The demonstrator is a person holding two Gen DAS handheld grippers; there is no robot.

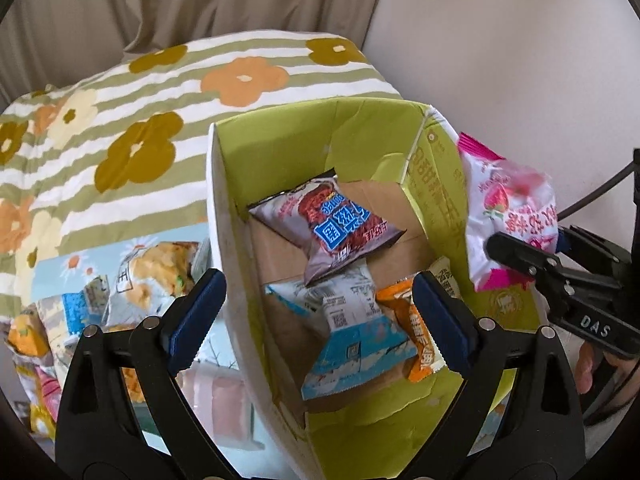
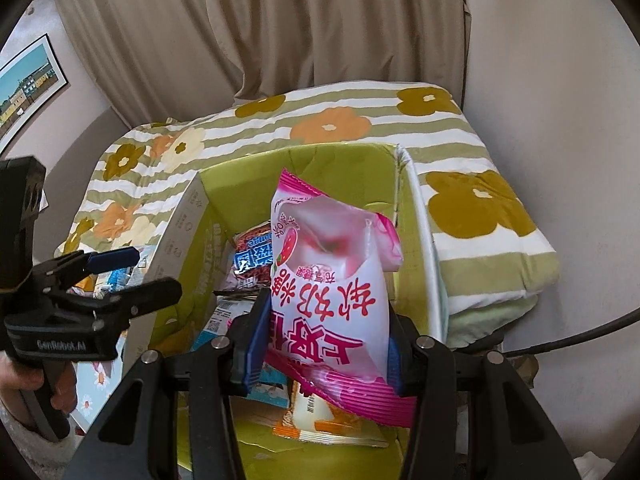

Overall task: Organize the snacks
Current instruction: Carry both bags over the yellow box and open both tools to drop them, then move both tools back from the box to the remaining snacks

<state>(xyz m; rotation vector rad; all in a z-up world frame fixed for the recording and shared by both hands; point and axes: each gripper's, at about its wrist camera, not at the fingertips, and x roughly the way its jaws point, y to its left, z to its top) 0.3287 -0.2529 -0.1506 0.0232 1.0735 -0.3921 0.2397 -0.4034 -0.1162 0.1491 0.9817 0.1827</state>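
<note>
A green cardboard box (image 1: 280, 136) stands open on the bed, and it also shows in the right wrist view (image 2: 224, 184). Inside lie a silver-red snack pack (image 1: 336, 224), a blue-white pack (image 1: 352, 332) and an orange pack (image 1: 416, 344). My left gripper (image 1: 316, 316) is open, its fingers straddling the box's white left wall (image 1: 228, 240). My right gripper (image 2: 320, 348) is shut on a pink strawberry snack bag (image 2: 332, 280) and holds it above the box's right side. The bag also shows in the left wrist view (image 1: 508, 216).
A flowered striped quilt (image 1: 120, 120) covers the bed behind the box. Several loose snack packs (image 1: 120, 280) lie left of the box. Beige curtains (image 2: 320, 40) and a wall are behind. A framed picture (image 2: 28, 80) hangs at left.
</note>
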